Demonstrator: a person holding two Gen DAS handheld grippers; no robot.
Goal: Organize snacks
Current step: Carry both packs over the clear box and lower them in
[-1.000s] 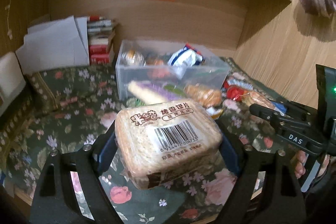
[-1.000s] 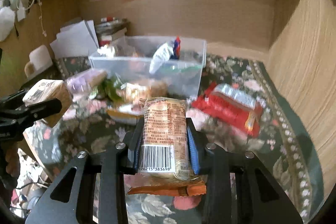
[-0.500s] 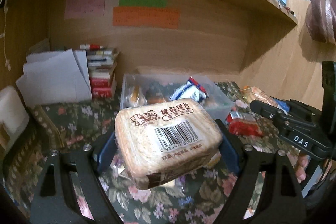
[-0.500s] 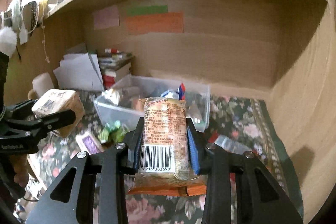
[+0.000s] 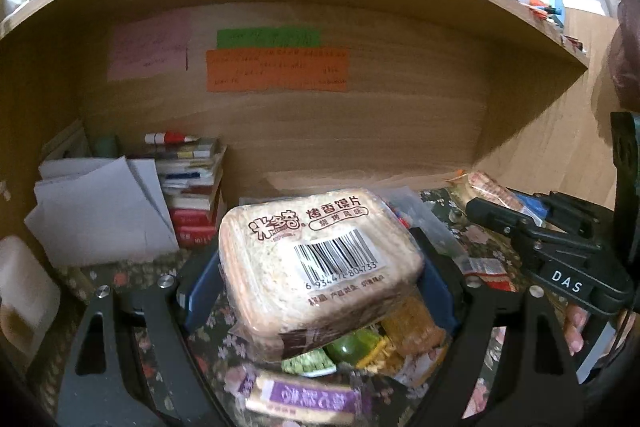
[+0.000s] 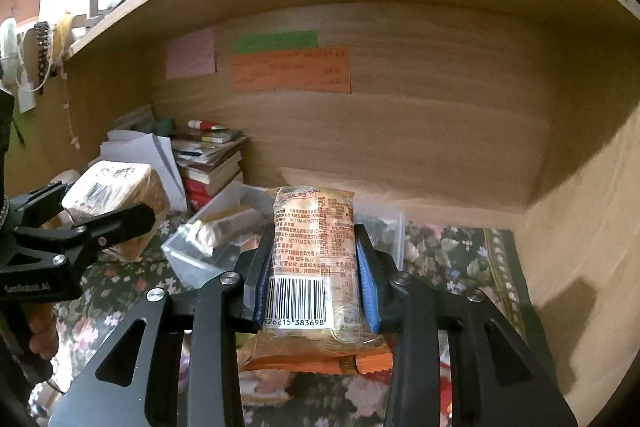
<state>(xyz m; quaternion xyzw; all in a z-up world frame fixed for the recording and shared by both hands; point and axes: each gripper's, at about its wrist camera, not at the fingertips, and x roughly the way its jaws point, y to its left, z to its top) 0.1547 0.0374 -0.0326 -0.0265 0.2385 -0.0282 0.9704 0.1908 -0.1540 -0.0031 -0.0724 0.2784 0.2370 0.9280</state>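
My left fingers are clamped wide on a big toast pack. It sits in the middle of the left view, up off the desk. My right fingers are squeezed close on a thin cake pack, in the middle of the right view, also in the air.

The clear box is where snacks go, I think. In the right view it sits just behind and to the left of the cake pack, with some snacks already in it. More loose snacks lie low in the left view, like a purple pack and a green one.

To do this step well, I should bring one pack at a time over the box. Both hands at once may bump, because my left fingers show close by at the left edge of the right view. I should hold each pack flat and low over an open spot, then let go softly. The toast pack is big, so it should go in first, lying flat. The cake pack can then slip in beside it. I should not squeeze harder, or the toast may crack.
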